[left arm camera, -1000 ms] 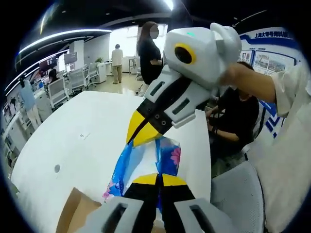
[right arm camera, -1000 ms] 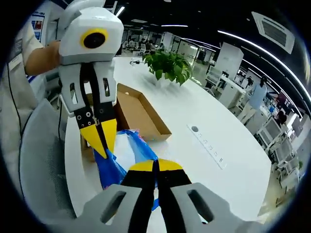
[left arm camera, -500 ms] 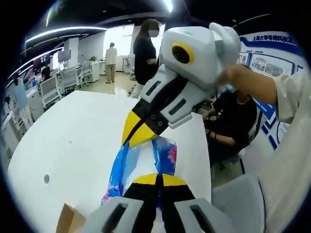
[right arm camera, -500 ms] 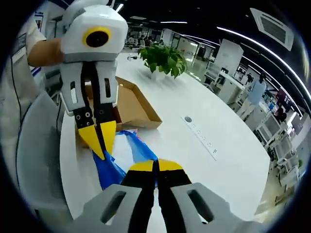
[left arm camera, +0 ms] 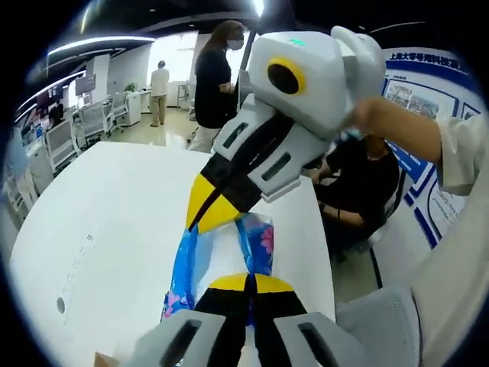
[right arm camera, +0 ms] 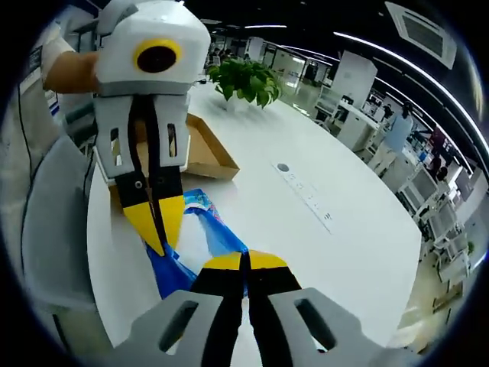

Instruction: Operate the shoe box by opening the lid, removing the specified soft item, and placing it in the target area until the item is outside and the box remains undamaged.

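Blue bag [left arm camera: 229, 256]: held above white table [left arm camera: 107, 222], stretched btwn both grippers. Left gripper [left arm camera: 248, 280]: jaws closed on bag's near edge. Right gripper [right arm camera: 244, 260]: closed on opposite edge. Cardboard box [right arm camera: 202, 149]: open, on table, far left beside plant [right arm camera: 244, 76].

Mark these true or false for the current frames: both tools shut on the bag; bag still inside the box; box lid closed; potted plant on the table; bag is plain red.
1. Both tools are shut on the bag. True: the left tool and the right tool each pinch the blue plastic bag.
2. The bag is inside the box. False: it is held over the white table, apart from the cardboard box.
3. The box is closed. False: it lies open, its brown inside showing.
4. A potted plant stands on the table. True, beyond the box.
5. The bag is plain red. False: it is blue with pink flower print.
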